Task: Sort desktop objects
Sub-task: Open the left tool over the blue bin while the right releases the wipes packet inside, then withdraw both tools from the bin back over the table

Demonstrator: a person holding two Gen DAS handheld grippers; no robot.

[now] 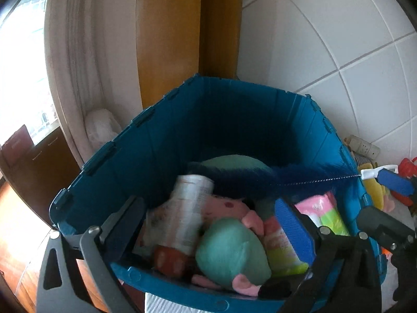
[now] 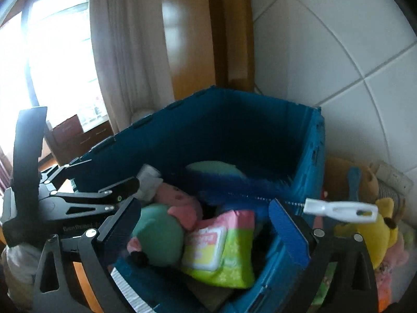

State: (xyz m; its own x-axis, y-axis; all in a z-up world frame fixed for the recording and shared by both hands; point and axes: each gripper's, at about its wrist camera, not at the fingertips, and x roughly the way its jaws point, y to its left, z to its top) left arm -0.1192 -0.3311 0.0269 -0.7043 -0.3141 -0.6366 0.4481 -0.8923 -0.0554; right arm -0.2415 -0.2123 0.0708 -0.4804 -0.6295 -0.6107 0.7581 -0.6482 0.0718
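Both my left fingers (image 1: 208, 224) and right fingers (image 2: 206, 224) hung spread and empty over the blue bin (image 1: 166, 135). One bottle brush (image 1: 250, 178) lay inside, its handle overhanging the right rim (worth nudging in so it wouldn't tip out).

A home, clearly, and a lived-in corner of it. White glazed wall tiles (image 1: 325, 39) fill the right side, meeting a varnished wooden door frame (image 1: 187, 26) in the far middle. Left of that hangs a pale curtain (image 2: 125, 52) beside a bright window (image 2: 52, 47), with dark wooden drawers (image 2: 83, 133) below it. A blue folding crate (image 1: 161, 135) sits near, stuffed with soft toys (image 1: 232, 250) and a wipes pack (image 2: 221, 250). More plush toys (image 2: 375, 234) pile far right, near a white power strip (image 1: 365, 147).
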